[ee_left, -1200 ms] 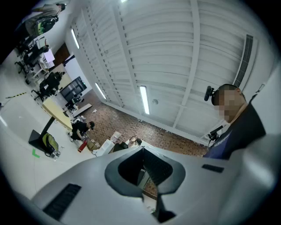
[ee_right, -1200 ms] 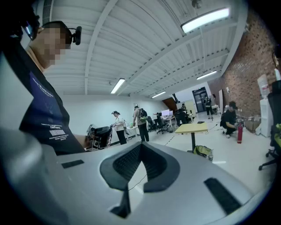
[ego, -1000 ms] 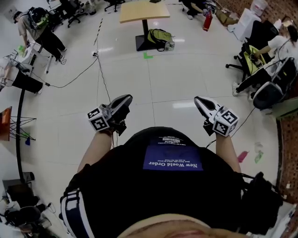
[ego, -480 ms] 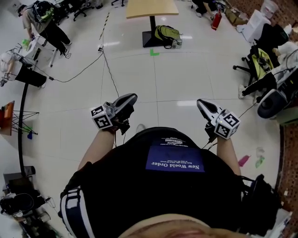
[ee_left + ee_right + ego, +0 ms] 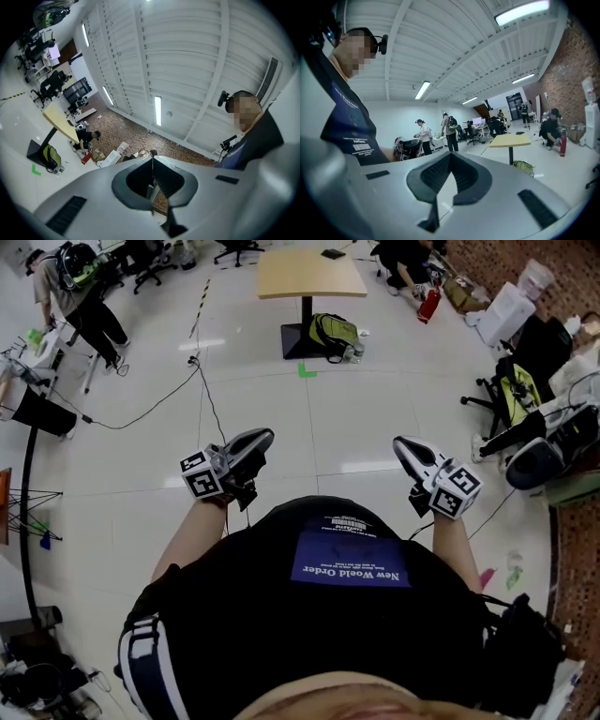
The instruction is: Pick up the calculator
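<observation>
No calculator can be told for sure. A small dark flat thing (image 5: 332,253) lies on the far yellow table (image 5: 309,277), too small to name. My left gripper (image 5: 265,436) is held out in front of the person's body over the bare floor, shut and holding nothing. In its own view the left gripper (image 5: 152,157) has its tips touching. My right gripper (image 5: 397,442) is held out the same way, well short of the table. The right gripper (image 5: 450,154) is also shut and holding nothing. The table (image 5: 512,139) shows ahead in the right gripper view.
A green backpack (image 5: 328,332) leans at the table's foot by a green tape mark (image 5: 307,370). A black cable (image 5: 202,381) runs across the white floor. Office chairs and bags (image 5: 525,399) stand at the right. A person stands by equipment (image 5: 70,296) at the left.
The floor, table and backpack have shifted in the head view as the person walks. Both grippers stay shut, held out in front of the body.
</observation>
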The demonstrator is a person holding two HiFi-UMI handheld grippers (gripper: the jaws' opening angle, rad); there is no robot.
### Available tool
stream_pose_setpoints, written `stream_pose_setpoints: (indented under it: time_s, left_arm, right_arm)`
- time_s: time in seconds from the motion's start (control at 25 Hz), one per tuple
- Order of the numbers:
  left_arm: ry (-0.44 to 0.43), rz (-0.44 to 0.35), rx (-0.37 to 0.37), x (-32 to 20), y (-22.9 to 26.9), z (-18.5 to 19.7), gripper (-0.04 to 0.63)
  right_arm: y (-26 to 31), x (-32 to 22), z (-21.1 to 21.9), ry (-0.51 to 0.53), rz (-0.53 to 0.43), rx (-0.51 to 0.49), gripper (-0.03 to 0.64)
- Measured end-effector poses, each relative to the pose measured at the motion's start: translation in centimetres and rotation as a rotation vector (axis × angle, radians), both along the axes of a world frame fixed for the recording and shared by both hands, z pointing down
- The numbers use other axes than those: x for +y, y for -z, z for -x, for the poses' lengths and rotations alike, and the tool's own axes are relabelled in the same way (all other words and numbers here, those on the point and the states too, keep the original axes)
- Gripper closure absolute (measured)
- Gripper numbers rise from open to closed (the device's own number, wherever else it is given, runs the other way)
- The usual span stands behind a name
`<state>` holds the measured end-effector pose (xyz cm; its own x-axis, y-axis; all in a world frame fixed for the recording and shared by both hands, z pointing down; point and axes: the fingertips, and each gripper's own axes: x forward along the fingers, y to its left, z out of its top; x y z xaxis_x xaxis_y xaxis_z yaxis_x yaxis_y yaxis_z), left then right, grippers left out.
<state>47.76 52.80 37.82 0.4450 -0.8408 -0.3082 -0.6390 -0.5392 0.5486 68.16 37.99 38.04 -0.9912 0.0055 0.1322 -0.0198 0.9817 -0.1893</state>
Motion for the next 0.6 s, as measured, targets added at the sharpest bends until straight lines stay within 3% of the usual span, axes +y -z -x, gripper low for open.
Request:
stream_pose_setpoints:
  time_s: [0.24, 0.6]
  left_arm:
    - [-0.009, -0.005, -0.012, -2.2, 0.4, 7.7, 0.588]
    - [0.095, 0.044, 0.038, -5.4, -2.4, 14.2, 0.588]
  right_arm:
    - [-0.1, -1.6, 7.7, 0.007, 0.020, 0.008, 0.632]
    - [-1.3, -7.4, 16.2, 0.107, 0.043, 0.034, 0.632]
